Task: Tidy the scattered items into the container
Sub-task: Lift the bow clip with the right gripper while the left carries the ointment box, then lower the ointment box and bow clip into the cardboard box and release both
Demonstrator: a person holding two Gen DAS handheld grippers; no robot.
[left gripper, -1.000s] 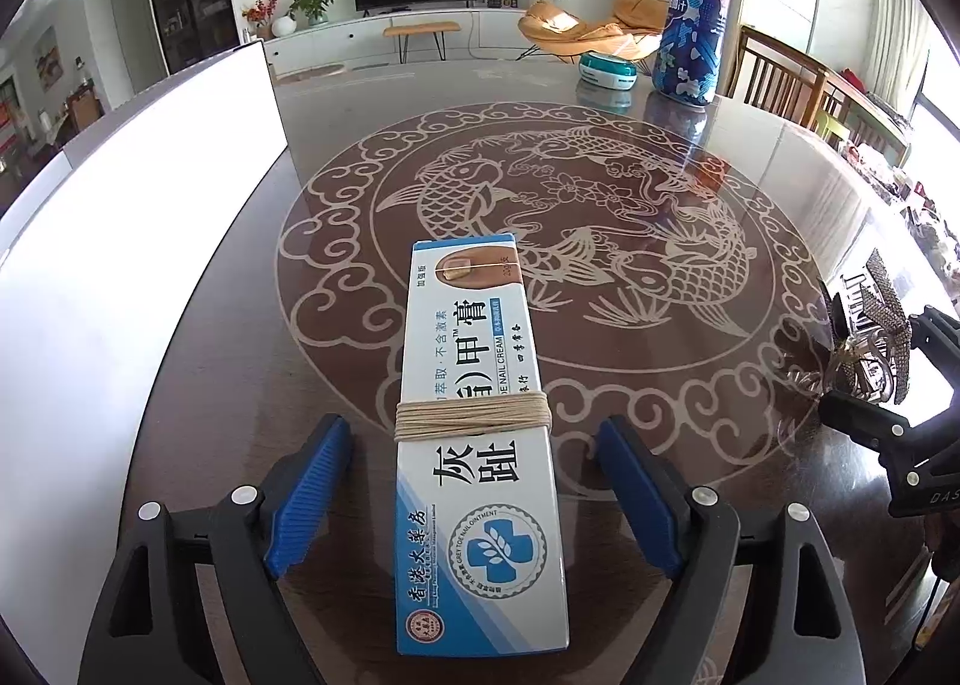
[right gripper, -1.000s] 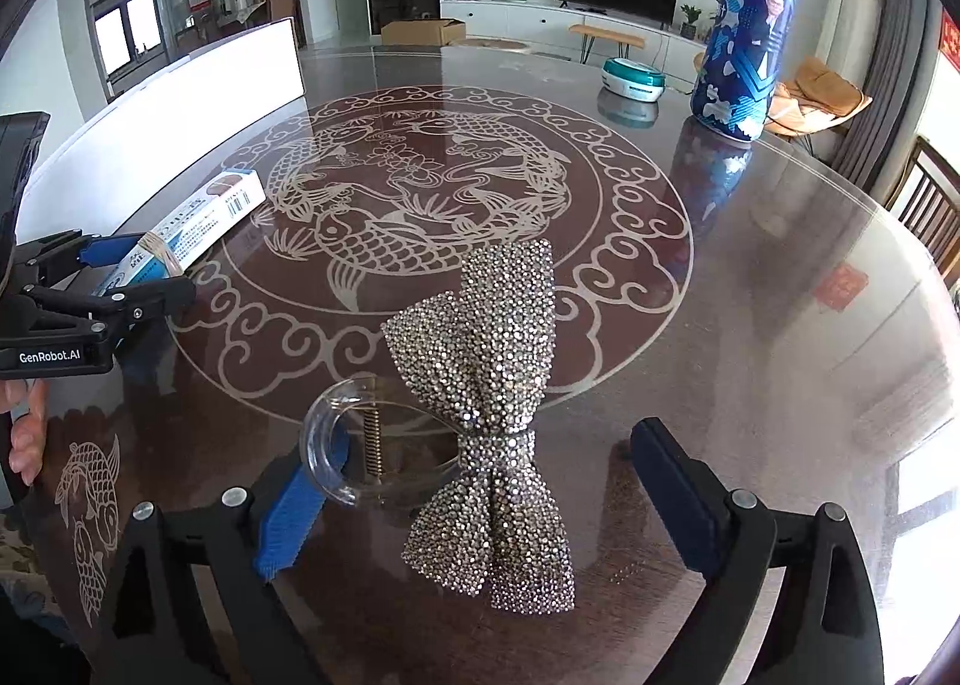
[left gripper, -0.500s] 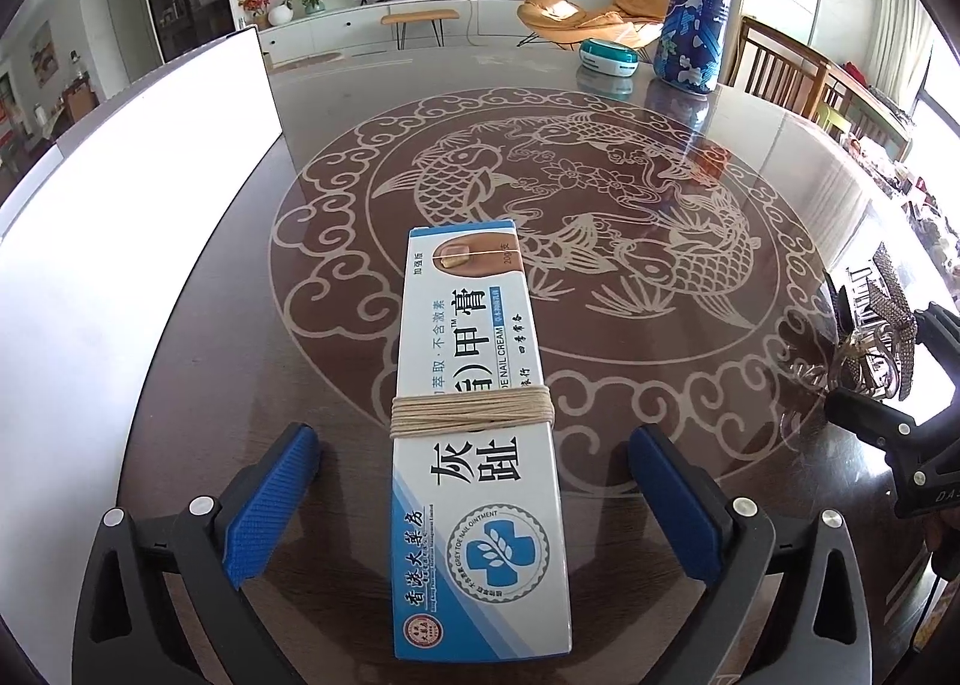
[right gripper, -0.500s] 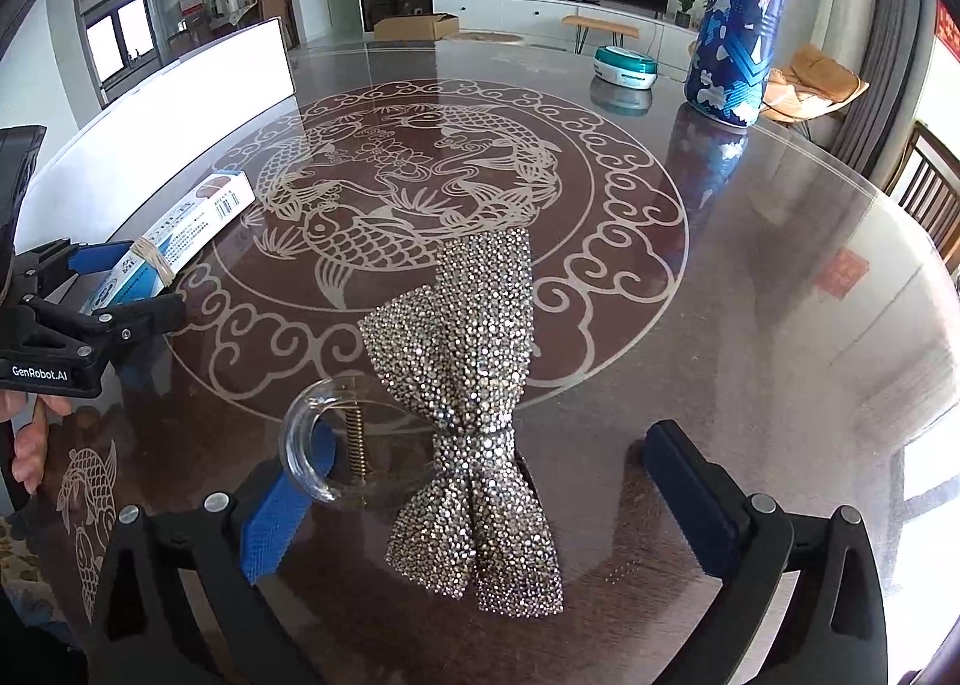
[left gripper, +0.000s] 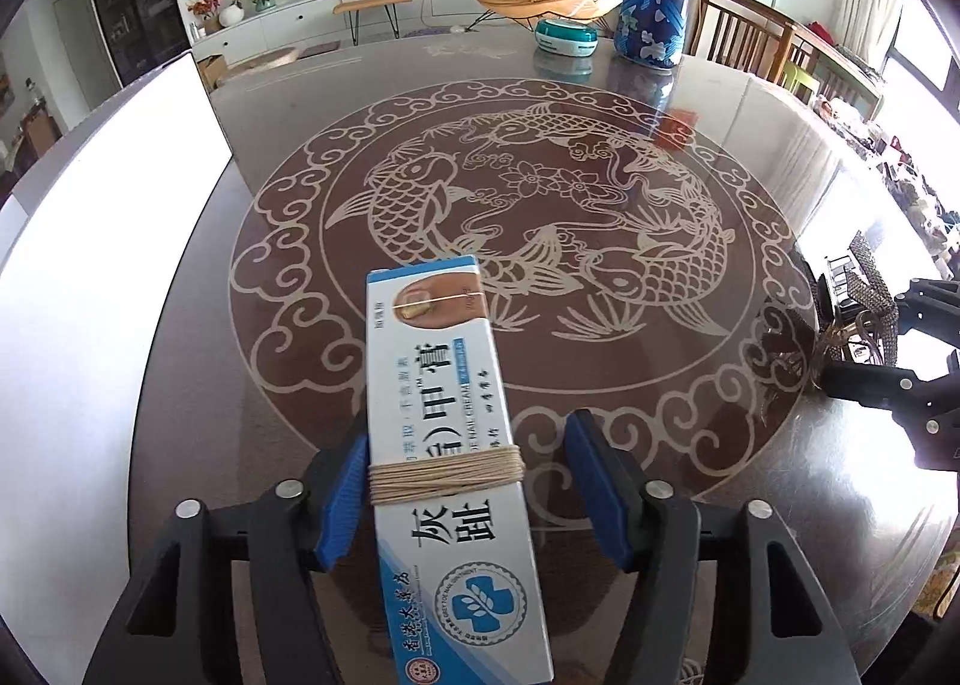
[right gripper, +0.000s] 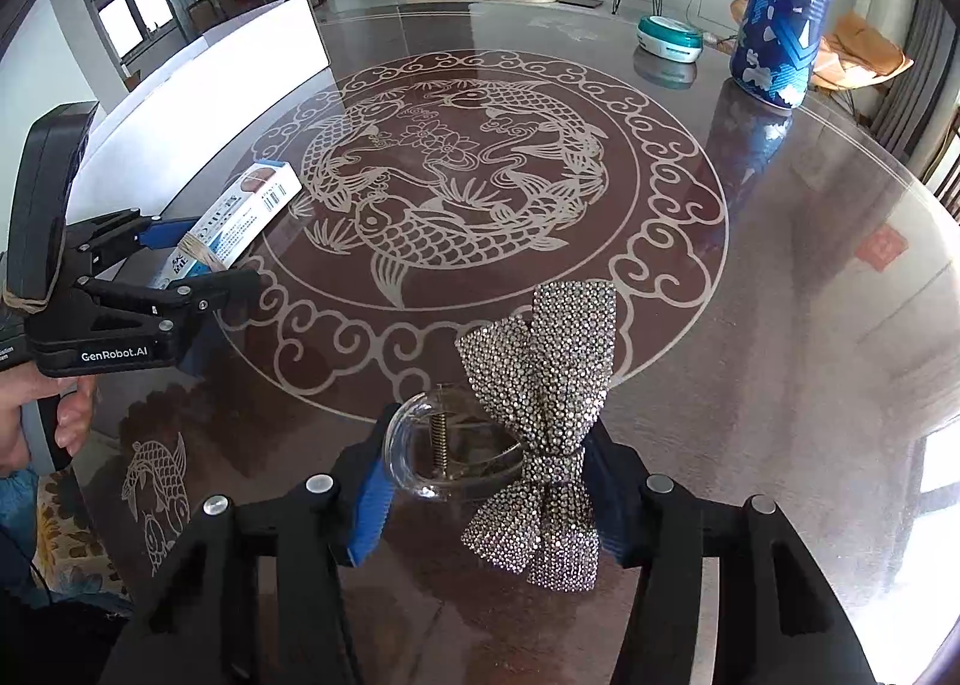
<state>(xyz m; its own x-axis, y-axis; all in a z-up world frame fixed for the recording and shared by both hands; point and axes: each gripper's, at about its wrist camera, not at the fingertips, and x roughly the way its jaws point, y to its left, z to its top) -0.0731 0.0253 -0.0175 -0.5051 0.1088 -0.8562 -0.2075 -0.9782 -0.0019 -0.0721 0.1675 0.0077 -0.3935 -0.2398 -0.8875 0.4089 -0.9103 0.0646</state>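
At the far left stands a white container (left gripper: 102, 289), flat-walled and smooth, its side running along the round table (left gripper: 750, 157). The tabletop is dark glossy glass with pale etched carp and cloud scrolls. Next comes the left gripper (left gripper: 465, 481), black-armed with ribbed blue pads, its jaws closing on a box (left gripper: 447, 445): a long, glossy blue-and-white carton bound with a band of tan twine. The left pad touches the box's edge; the right pad stands just clear, so the pinch is not complete. The box's far end looks tilted up off the glass. Further right, the right gripper (right gripper: 489, 481) is closing about a hair clip (right gripper: 543, 403): a bow crusted in tiny rhinestones, mounted on a clear rounded plastic clamp with a metal spring. Both pads appear to meet it, left on the clear clamp, right at the bow's knot. Beyond, a tall blue patterned can (right gripper: 786, 7) and a small teal tub (right gripper: 669, 37) stand upright.
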